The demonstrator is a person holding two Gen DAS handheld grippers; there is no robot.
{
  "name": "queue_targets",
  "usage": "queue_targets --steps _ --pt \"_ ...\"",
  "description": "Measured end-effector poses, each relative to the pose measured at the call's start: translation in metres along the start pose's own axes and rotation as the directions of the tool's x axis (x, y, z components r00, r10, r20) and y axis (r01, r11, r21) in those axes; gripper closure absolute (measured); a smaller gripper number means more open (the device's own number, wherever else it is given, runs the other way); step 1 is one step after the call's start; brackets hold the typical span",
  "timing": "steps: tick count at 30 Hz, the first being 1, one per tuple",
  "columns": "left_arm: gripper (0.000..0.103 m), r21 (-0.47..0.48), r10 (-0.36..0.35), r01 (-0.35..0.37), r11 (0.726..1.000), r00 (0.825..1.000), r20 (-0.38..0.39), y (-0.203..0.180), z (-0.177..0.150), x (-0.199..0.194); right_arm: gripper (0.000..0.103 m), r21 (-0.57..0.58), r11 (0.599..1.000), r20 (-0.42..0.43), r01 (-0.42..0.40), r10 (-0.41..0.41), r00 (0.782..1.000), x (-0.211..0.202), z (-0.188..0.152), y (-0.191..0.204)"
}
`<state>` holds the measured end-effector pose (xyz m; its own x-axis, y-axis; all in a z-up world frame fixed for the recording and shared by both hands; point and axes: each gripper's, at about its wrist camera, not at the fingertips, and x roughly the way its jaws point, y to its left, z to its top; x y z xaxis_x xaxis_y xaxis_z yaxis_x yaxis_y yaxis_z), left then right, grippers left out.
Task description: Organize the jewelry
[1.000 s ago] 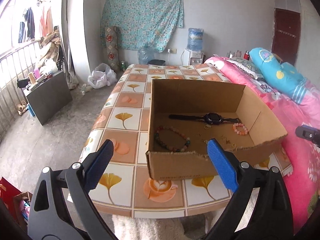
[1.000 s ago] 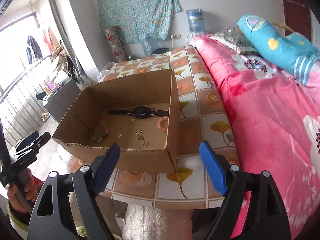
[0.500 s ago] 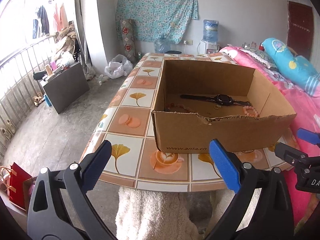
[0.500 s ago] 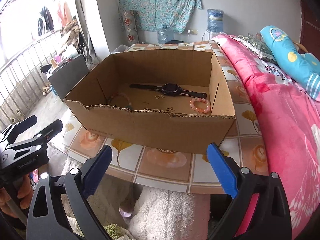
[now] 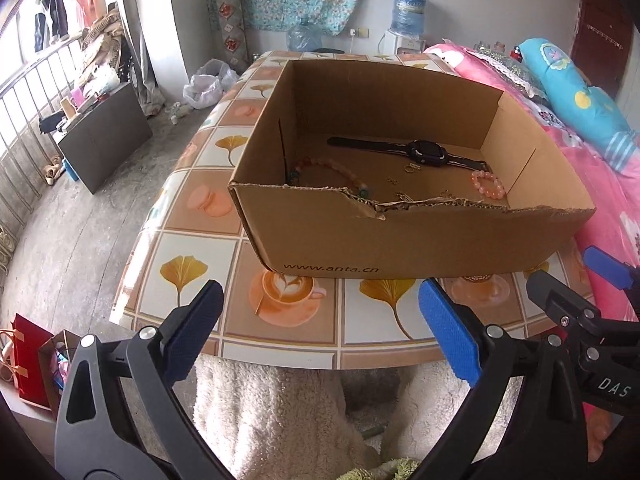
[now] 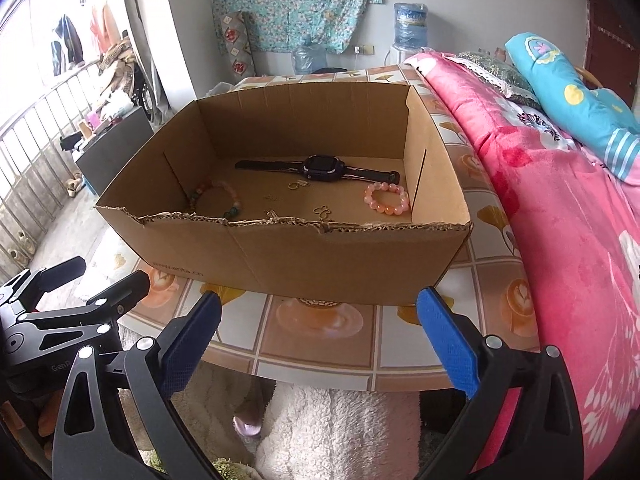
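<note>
Before the cardboard box [image 5: 400, 240], both hand-held grippers, left [image 5: 320, 328] and right [image 6: 318, 328], tilted downward, jaws wide, empty.

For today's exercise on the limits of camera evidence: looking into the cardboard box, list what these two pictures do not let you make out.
- Box floor behind the torn near wall: hidden in both views.
- Multicolour bead bracelet: near part cut off by that wall.
- Small gold pieces: too small to identify, in both views.
- Watch: screen too small to read.
- Right tongs: partly cut off by the left view's right edge.
</note>
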<state>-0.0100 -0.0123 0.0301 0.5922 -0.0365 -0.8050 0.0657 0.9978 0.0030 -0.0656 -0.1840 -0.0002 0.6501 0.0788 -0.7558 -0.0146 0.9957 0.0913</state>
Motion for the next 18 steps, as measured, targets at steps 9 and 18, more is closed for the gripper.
queue_targets --steps 9,18 --pt "0.009 0.015 -0.003 0.003 1.0 1.0 -0.025 -0.0097 0.0042 0.0063 0.007 0.021 1.0 -0.009 0.009 -0.008 1.0 0.0071 0.0024 -0.0053" --pt "0.009 0.017 0.012 -0.011 1.0 1.0 -0.023 -0.0103 0.0067 0.0061 0.007 0.028 1.0 -0.012 0.012 -0.011 1.0 0.0102 0.005 -0.0066"
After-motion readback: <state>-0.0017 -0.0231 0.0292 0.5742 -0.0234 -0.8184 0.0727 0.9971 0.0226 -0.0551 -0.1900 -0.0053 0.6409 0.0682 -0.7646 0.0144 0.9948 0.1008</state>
